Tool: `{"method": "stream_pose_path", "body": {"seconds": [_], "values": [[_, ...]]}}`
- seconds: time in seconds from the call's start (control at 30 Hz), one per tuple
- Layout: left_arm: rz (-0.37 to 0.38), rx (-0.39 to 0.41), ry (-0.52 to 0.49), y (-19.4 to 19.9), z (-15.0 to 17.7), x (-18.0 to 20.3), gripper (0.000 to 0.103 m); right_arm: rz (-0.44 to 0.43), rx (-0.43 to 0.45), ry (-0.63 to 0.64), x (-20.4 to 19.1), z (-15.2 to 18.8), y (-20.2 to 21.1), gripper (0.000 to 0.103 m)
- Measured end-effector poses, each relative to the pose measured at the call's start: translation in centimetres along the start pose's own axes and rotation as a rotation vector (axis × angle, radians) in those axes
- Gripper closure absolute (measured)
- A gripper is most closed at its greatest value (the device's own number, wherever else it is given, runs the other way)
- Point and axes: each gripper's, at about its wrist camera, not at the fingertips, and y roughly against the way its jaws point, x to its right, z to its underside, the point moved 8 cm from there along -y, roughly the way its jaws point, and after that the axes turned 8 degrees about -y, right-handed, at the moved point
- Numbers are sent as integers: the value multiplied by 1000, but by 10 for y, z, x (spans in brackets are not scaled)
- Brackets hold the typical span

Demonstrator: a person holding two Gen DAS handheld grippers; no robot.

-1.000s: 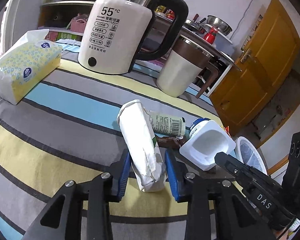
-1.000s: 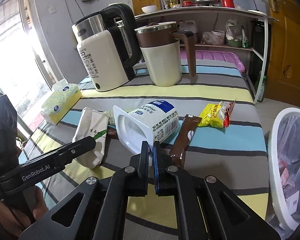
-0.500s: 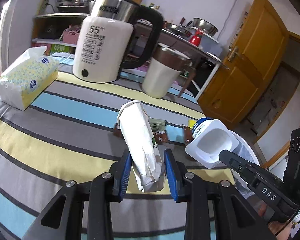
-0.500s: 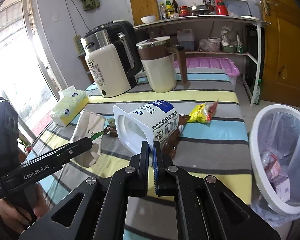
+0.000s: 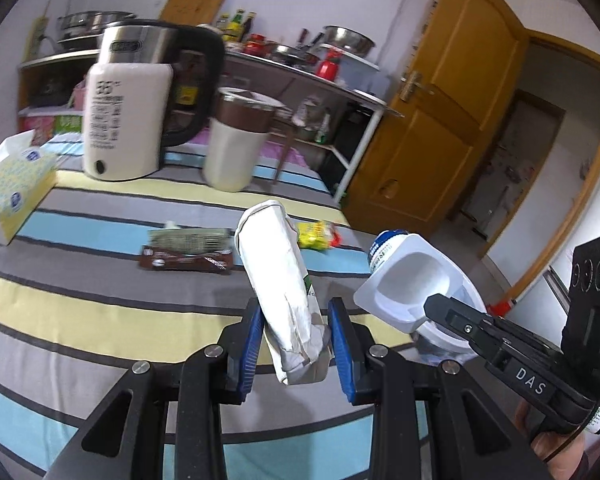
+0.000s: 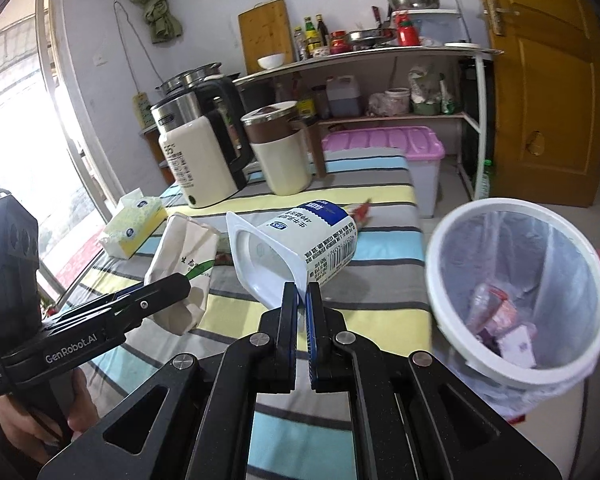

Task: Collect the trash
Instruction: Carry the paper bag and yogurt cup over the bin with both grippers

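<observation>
My left gripper [image 5: 294,334] is shut on a crumpled white paper carton [image 5: 278,276] and holds it above the striped table. It also shows in the right wrist view [image 6: 184,264]. My right gripper [image 6: 302,298] is shut on the rim of an empty white yogurt cup [image 6: 300,246] with a blue label, held in the air left of the white trash bin [image 6: 516,292]. The cup shows in the left wrist view [image 5: 414,280] too. A brown wrapper [image 5: 186,260], a green-printed wrapper [image 5: 188,236] and a yellow snack packet [image 5: 316,234] lie on the table.
A white kettle [image 6: 200,160], a brown-lidded jug [image 6: 280,152] and a tissue pack [image 6: 134,226] stand at the far side of the striped table [image 6: 360,332]. The bin holds some trash. A shelf, a pink-lidded box [image 6: 384,144] and a wooden door [image 6: 548,80] lie beyond.
Both grippers have risen and pulled back from the table with the carton and the cup. The right one has swung toward the bin, which now looms closer.
</observation>
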Motion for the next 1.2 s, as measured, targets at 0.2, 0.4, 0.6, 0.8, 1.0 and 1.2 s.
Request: {"method": "stream_pose_path", "body": {"seconds": [0.2, 0.4, 0.6, 0.8, 1.0, 1.2], "values": [[44, -19, -60, -7, 1, 32, 70, 40, 18, -31, 27, 2, 18, 99], [86, -39, -112, -18, 2, 59, 70, 82, 32, -68, 54, 3, 31, 99], [131, -61, -162, -32, 1, 84, 69, 127, 43, -109, 83, 5, 42, 99], [174, -76, -215, -48, -2, 111, 69, 176, 54, -154, 112, 4, 52, 99], [212, -88, -252, -66, -9, 134, 69, 216, 59, -191, 138, 2, 56, 99], [239, -113, -282, -87, -11, 155, 69, 247, 52, -222, 158, 3, 56, 99]]}}
